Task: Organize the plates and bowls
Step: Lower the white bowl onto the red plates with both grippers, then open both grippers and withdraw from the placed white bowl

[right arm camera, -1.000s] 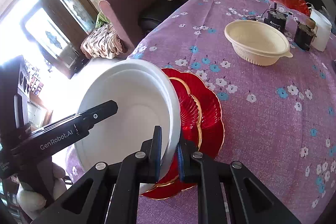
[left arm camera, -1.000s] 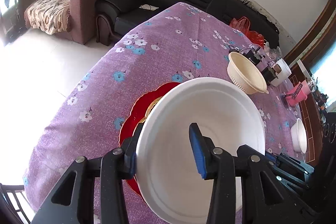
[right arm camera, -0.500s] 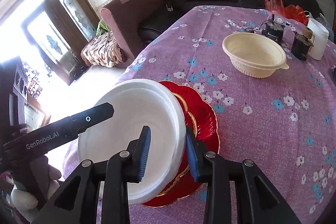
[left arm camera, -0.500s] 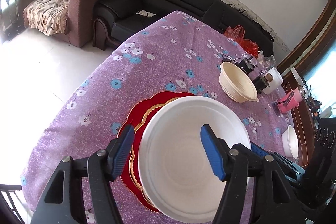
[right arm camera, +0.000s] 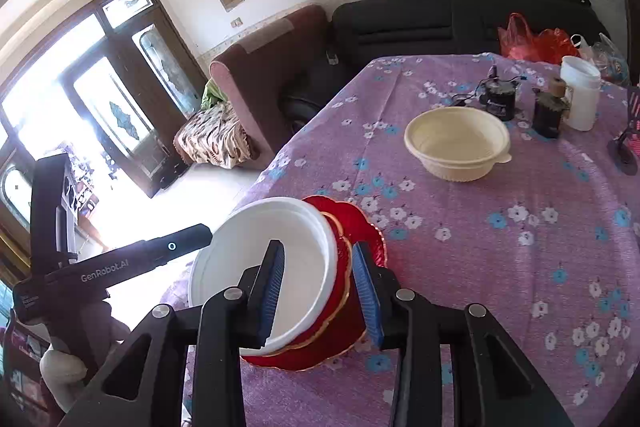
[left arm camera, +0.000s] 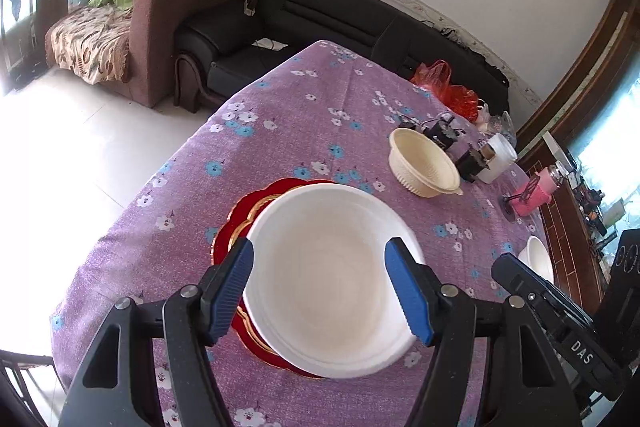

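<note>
A white bowl [left arm camera: 332,275] rests on a stack of red gold-rimmed plates [left arm camera: 236,219] near the table's front edge; it also shows in the right wrist view [right arm camera: 296,251] on the red plates [right arm camera: 356,223]. My left gripper [left arm camera: 326,291] is open and raised above the bowl, its blue pads wide apart. My right gripper [right arm camera: 320,291] is open, its fingers either side of the bowl's rim without touching it. A cream bowl [left arm camera: 424,163] stands farther back, also in the right wrist view [right arm camera: 458,143]. A small white bowl [left arm camera: 538,259] sits at the right.
The table wears a purple flowered cloth [left arm camera: 304,115]. At its far end stand a white cup [right arm camera: 580,95], two dark jars [right arm camera: 500,99], a pink bottle [left arm camera: 536,191] and a red bag [right arm camera: 532,39]. Sofas stand beyond the table.
Both grippers opened and let go of the white bowl, which now sits on the red plates. Both grippers have drawn back and up from it.
</note>
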Tool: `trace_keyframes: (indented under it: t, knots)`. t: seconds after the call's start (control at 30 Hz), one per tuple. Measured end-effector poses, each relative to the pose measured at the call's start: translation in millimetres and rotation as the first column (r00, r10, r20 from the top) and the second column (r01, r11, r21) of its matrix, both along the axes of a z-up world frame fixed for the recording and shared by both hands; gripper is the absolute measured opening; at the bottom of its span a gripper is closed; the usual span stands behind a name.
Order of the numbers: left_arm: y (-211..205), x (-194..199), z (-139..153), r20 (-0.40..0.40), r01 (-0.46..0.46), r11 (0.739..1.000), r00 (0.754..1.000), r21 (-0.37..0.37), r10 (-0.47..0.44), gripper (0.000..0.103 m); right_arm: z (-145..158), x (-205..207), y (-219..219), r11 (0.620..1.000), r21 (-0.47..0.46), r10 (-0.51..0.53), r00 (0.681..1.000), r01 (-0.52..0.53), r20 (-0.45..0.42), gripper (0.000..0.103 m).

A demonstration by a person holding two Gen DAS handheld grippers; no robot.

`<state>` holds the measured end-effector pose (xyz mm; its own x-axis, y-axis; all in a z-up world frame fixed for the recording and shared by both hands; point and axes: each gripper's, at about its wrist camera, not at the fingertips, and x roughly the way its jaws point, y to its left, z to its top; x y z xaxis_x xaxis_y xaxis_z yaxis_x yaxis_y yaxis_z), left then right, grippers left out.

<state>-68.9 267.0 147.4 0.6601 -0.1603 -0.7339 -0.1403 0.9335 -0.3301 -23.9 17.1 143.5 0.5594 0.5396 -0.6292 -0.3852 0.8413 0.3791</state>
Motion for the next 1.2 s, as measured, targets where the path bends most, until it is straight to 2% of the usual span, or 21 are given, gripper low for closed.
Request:
trace_keyframes:
  t: [0.1,0.17,0.27,0.37,0.43,0.5,0.57,0.63,0.73,0.87,0.93,1.03,1.1,1.2]
  knots:
    - [-27.3,-19.9,26.8,0.072,0.045,0.999,0.996,0.028,-0.047,0.071,12.6,-10.2,-28.6,0.999,0.013,-0.043,0.999,0.043,0.027,0.042]
    - [-48.4,-36.9,49.4,0.147,0.063,0.995,0.986,0.075,-0.073,0.078,22.4,-16.6,-50.8,0.997,0.022,-0.08,0.995,0.079,0.052,0.042]
    - [-82.7,-64.9,82.9,0.269,0.071,0.981,0.956,0.179,-0.118,0.085,40.8,-27.9,-87.0,0.991,0.029,-0.134,0.987,0.132,0.089,0.043]
    - [-110.1,-86.4,109.0,0.349,0.084,0.967,0.922,0.242,-0.167,0.092,66.2,-40.3,-126.8,0.98,0.028,-0.197,0.97,0.195,0.142,0.043]
    - [-124.8,-93.2,121.8,0.365,0.127,0.962,0.907,0.241,-0.21,0.094,86.9,-49.5,-156.2,0.969,0.02,-0.245,0.951,0.246,0.188,0.046]
    - [-138.4,-92.3,129.9,0.356,0.171,0.958,0.901,0.231,-0.247,0.094,106.7,-59.6,-188.4,0.95,0.006,-0.306,0.921,0.314,0.24,0.061]
    - [-151.9,-85.8,131.7,0.34,0.21,0.953,0.899,0.219,-0.276,0.094,120.9,-66.9,-220.3,0.925,-0.001,-0.366,0.888,0.381,0.279,0.069]
    - [-164.6,-76.7,125.1,0.317,0.237,0.949,0.901,0.208,-0.295,0.094,125.3,-71.0,-254.6,0.894,-0.002,-0.429,0.855,0.449,0.292,0.071]
    - [-182.3,-58.6,102.1,0.254,0.28,0.943,0.912,0.181,-0.32,0.094,108.0,-67.7,-301.5,0.847,0.001,-0.517,0.823,0.532,0.237,0.071]
    - [-201.7,-33.8,61.4,0.152,0.334,0.933,0.923,0.135,-0.353,0.094,48.2,-46.8,-355.1,0.79,0.029,-0.613,0.787,0.612,0.068,0.071]
    - [-210.1,-22.9,45.8,0.131,0.336,0.932,0.927,0.133,-0.352,0.094,19.1,-35.7,-372.4,0.762,0.031,-0.647,0.762,0.647,0.011,0.071]
    - [-222.1,-8.4,30.0,0.095,0.346,0.929,0.928,0.135,-0.36,0.094,-23.6,-16.0,-395.3,0.706,0.034,-0.705,0.706,0.708,-0.07,0.07]
    - [-230.8,0.3,21.9,0.074,0.353,0.925,0.928,0.14,-0.365,0.094,-47.1,-3.2,-403.3,0.671,0.026,-0.736,0.67,0.741,-0.103,0.07]
    - [-244.2,8.7,13.9,0.053,0.358,0.921,0.928,0.15,-0.369,0.094,-77.6,15.2,-410.7,0.639,0.01,-0.76,0.634,0.769,-0.14,0.069]
